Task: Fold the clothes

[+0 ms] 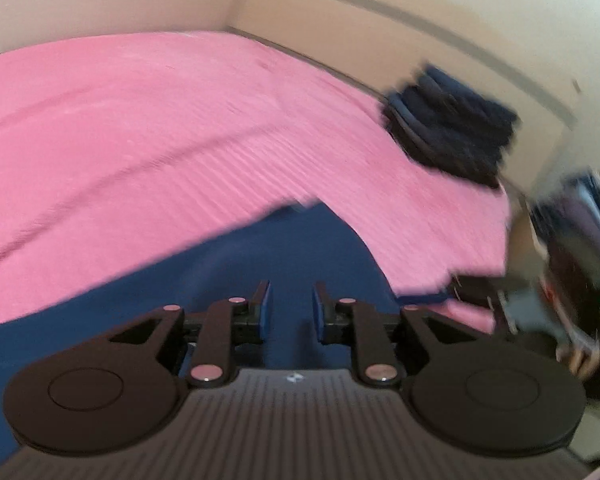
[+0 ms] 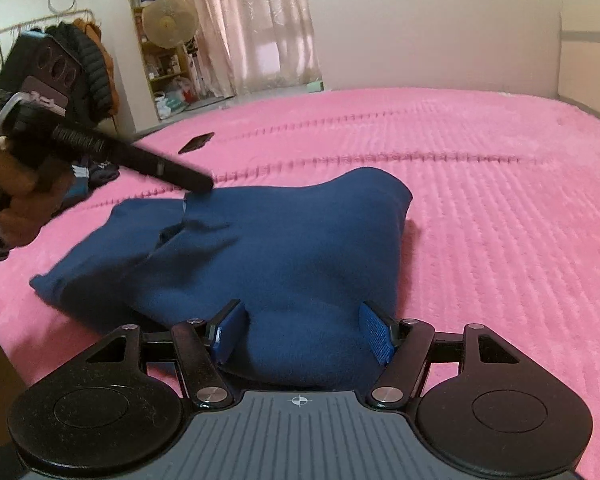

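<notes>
Navy-blue fleece garment lies in a partly folded heap on the pink ribbed bedspread, filling the middle of my right wrist view and the lower centre of my left one. My right gripper sits at the near edge of the garment with its blue pads spread wide on either side of a hump of cloth; the pads do not press on it. My left gripper hangs over the blue cloth with a narrow gap between its pads and nothing caught between them; the left view is blurred. In the right view, its black fingers reach in from the upper left, tips at the garment's far edge. A dark folded pile rests on the bedspread at the upper right of the left view.
</notes>
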Demonstrator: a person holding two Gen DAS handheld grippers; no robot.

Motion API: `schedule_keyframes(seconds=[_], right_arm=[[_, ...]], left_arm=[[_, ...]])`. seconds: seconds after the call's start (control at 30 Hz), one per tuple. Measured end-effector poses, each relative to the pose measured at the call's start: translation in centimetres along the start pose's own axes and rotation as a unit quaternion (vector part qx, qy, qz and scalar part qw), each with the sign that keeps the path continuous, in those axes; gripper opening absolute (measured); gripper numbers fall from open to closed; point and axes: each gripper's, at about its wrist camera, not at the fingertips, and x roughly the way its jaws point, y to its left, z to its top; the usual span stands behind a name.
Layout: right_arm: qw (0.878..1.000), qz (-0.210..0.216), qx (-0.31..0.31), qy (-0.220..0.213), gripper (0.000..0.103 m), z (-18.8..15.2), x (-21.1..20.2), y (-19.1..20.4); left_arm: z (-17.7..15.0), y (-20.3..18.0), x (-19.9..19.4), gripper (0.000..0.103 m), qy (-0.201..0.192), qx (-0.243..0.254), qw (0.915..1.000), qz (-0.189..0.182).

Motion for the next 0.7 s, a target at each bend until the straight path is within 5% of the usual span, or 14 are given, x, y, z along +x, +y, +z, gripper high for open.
schedule_keyframes(seconds=[0.13,0.27,0.33,0.4,0.53,0.7], right_arm=[[1.000,0.002,-0.011,0.008,0.066,0.1,0.2,-0.6],[1.000,0.014,0.026,0.005,0.068,0.4,-0.6,-1.5],[0.996,0.015,0.087,-0.011,0.083,0.4,-1.6,-2.2],[0.984,0.009,0.175,-0.036,0.087,-0.3,-2.9,-3.4],[0.938,0.008,0.346,-0.039,0.087,-2.9,-3.6,-4.8],[0.912,-0.005,0.409,-0.024,0.087,-3.8,-2.0,-3.6]], left_arm=[[-3.3,-1.1,2.3,0.017,0.068,0.026,0.9972,0.015],[-4.8,-1.0,2.0,0.017,0.064,0.015,0.9976,0.022],[-5.0,-0.9,1.8,0.017,0.062,0.009,0.9978,0.024],[-5.3,-1.1,1.7,0.018,0.061,0.020,0.9975,0.030],[-5.9,-1.2,1.3,0.018,0.052,0.024,0.9978,0.033],[-6.7,-0.8,0.5,0.018,0.041,0.006,0.9986,0.032]])
